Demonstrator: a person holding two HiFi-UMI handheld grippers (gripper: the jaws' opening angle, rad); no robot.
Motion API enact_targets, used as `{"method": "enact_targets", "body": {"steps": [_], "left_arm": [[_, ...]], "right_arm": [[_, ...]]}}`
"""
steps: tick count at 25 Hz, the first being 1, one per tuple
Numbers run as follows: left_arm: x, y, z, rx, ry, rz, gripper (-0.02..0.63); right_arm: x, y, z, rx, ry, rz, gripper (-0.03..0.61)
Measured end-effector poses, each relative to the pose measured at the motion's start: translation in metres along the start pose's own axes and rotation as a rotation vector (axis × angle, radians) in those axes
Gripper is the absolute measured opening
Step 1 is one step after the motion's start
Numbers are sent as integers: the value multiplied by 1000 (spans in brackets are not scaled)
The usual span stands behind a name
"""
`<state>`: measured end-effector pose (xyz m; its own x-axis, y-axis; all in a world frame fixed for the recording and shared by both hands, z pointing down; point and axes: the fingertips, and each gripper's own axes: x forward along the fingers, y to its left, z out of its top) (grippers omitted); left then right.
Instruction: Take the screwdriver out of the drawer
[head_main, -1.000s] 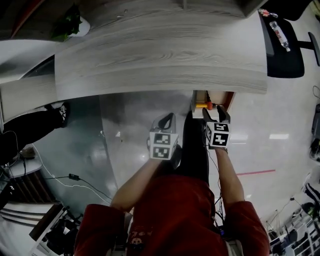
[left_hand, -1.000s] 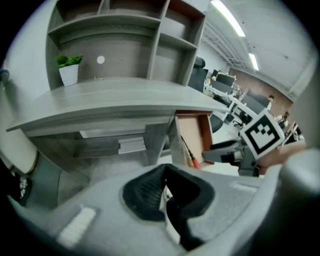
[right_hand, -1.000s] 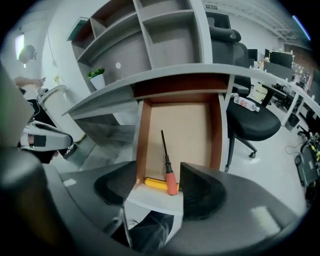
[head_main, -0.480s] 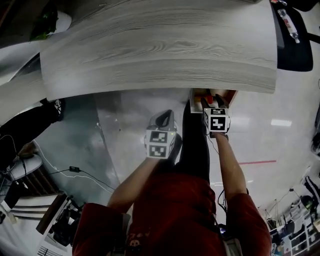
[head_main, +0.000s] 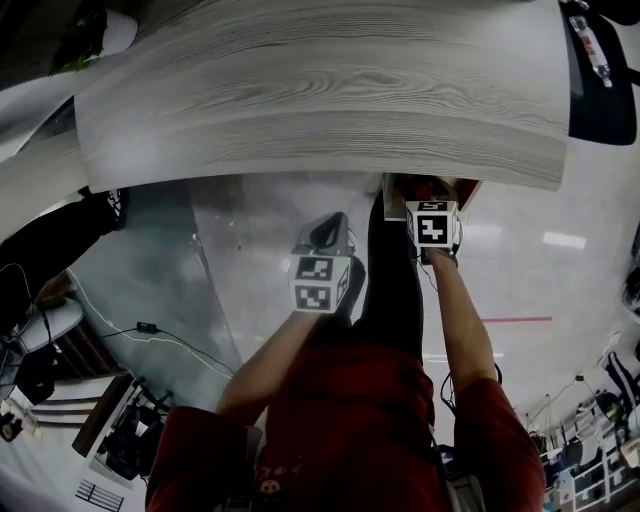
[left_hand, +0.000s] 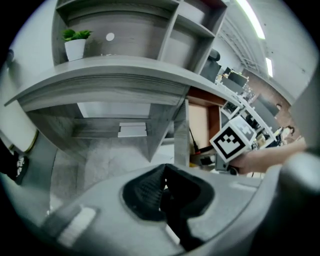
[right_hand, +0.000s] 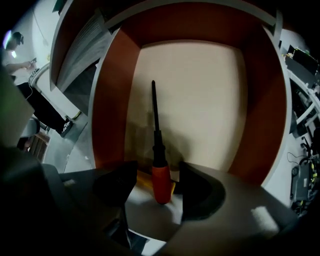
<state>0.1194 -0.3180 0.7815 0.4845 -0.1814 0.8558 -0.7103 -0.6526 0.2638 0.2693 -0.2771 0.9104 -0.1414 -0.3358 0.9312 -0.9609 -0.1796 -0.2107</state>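
Note:
The screwdriver (right_hand: 159, 165), with an orange-red handle and a black shaft, lies on the beige floor of the open drawer (right_hand: 107, 115), shaft pointing to the drawer's back. My right gripper (right_hand: 156, 171) is open, one jaw on each side of the handle, not closed on it. In the head view the right gripper (head_main: 432, 206) reaches into the drawer (head_main: 394, 192) under the desk's edge and hides most of the tool. My left gripper (head_main: 327, 233) hangs to the drawer's left over the floor, shut with nothing in it; its black pads (left_hand: 150, 192) meet.
A long grey wood-grain desk top (head_main: 320, 100) spans the view above the drawer. Shelves with a small potted plant (left_hand: 75, 46) stand on it. A black office chair (head_main: 600, 90) is at the far right. Cables (head_main: 150, 350) lie on the shiny floor at left.
My right gripper has moved forward into the drawer, and its jaws now straddle the screwdriver's handle. The left gripper has hardly moved.

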Motion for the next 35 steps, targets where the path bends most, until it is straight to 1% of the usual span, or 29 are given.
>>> {"method": "enact_targets", "body": {"steps": [6,11,13,18,20,24,27,35], "left_arm": [[3,2,-4,-11,4,5,-2],[-1,4,-3,-18,-2,5,-2],[-3,5,0,-20,-10,5,-2],[-4,7,2,-22,-15,10,-2],[-4,6,2,-20,-16,11,-2],[-6,5,1,-15,-15,11,-2],[-8,5,0,-12,-17,12,-2],[-14,4,0,-7,-25,14,-2]], "right_arm": [[1,-1,1,-37,-10,-48,267],[2,-1,0,-53,-5,-71,265],[2,-3,0,-60,-9,-92,238],[4,-7,0,-62,-9,-125,221],[2,-9,0,-55,-8,-135,202],[-1,-13,-1,-37,5,-135,159],[-2,-15,-2,-30,9,-130,115],[-7,-12,-6,-3,16,-109,114]]}}
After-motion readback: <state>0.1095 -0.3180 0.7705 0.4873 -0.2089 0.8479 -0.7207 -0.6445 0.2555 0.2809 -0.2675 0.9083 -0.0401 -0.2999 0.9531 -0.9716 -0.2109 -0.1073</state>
